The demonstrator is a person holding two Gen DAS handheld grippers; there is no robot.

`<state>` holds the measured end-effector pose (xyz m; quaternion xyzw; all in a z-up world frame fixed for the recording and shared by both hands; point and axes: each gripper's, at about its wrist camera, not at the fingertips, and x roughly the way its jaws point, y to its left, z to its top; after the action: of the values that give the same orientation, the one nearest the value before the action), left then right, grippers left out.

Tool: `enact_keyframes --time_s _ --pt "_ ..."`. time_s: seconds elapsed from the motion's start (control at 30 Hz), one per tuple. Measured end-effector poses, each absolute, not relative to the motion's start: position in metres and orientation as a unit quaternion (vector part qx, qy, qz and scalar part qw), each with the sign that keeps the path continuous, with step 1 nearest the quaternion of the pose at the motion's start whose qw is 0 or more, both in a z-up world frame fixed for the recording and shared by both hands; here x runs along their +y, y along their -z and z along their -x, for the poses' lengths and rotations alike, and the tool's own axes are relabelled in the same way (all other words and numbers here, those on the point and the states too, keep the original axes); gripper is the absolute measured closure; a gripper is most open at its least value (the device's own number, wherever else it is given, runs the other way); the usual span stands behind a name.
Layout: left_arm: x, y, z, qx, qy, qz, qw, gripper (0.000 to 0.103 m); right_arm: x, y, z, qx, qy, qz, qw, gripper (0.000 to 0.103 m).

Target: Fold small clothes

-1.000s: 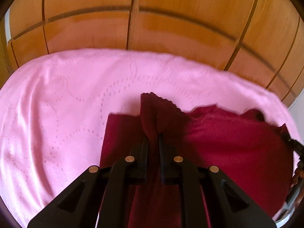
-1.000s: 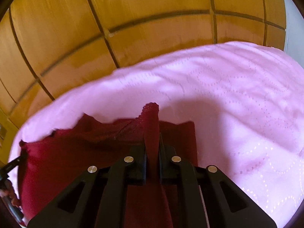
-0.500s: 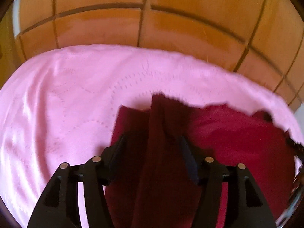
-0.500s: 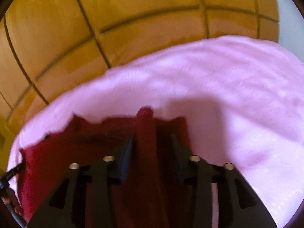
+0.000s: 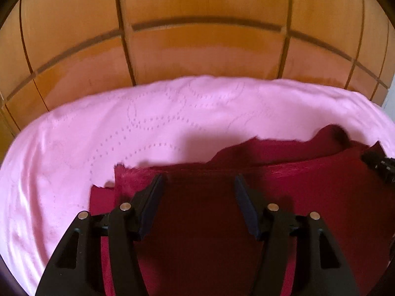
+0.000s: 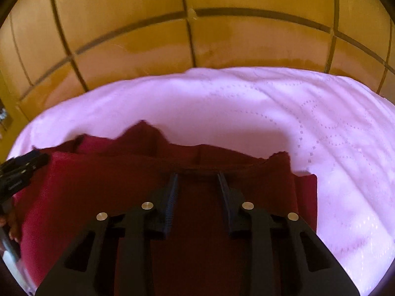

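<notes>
a wooden wall (image 5: 197,49) of panels rises behind a pink quilted bedspread (image 5: 74,160). on the bedspread a dark red garment (image 5: 308,197) lies folded, its upper layer's edge running just ahead of both tongs. the left tongs (image 5: 198,185) stand released over it, jaws opening, cloth below but not pinched. the right tongs (image 6: 197,182) are also released (jaws closing, nothing pressed between them). the garment's near part is cut off behind the tongs' frames, and its far edge is blurred.
</notes>
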<state>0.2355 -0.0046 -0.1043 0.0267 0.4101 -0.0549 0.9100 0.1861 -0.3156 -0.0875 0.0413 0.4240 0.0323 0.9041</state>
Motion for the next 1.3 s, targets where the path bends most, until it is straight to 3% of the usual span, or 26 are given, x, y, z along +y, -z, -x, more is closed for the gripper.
enact_keyframes --time_s 0.33,0.47,0.6,0.9,1.03,1.17,1.3 --pt "0.017 0.120 -0.234 0.406 0.097 0.054 0.907 0.035 -0.323 0.107 -0.190 0.397 -0.023 -0.081 0.914 0.074" --pt "0.029 0.107 -0.211 0.391 0.091 0.083 0.912 0.027 -0.333 0.096 -0.171 0.364 -0.031 -0.111 0.924 0.071" --pt "0.048 0.099 -0.171 0.382 0.073 0.110 0.915 0.025 -0.334 0.074 -0.135 0.345 -0.008 -0.118 0.931 0.069" --pt "0.060 0.126 -0.132 0.393 0.042 0.076 0.916 0.024 -0.323 0.096 -0.082 0.384 -0.010 -0.115 0.916 0.069" --pt "0.054 0.128 -0.136 0.402 0.035 0.053 0.913 0.022 -0.326 0.099 -0.076 0.365 -0.013 -0.130 0.922 0.069" --pt "0.059 0.115 -0.119 0.394 0.036 0.060 0.916 0.022 -0.335 0.084 -0.051 0.347 -0.017 -0.194 0.917 0.054" --pt "0.056 0.092 -0.083 0.355 0.078 0.102 0.926 0.022 -0.354 0.072 0.002 0.323 -0.027 -0.278 0.904 0.054"
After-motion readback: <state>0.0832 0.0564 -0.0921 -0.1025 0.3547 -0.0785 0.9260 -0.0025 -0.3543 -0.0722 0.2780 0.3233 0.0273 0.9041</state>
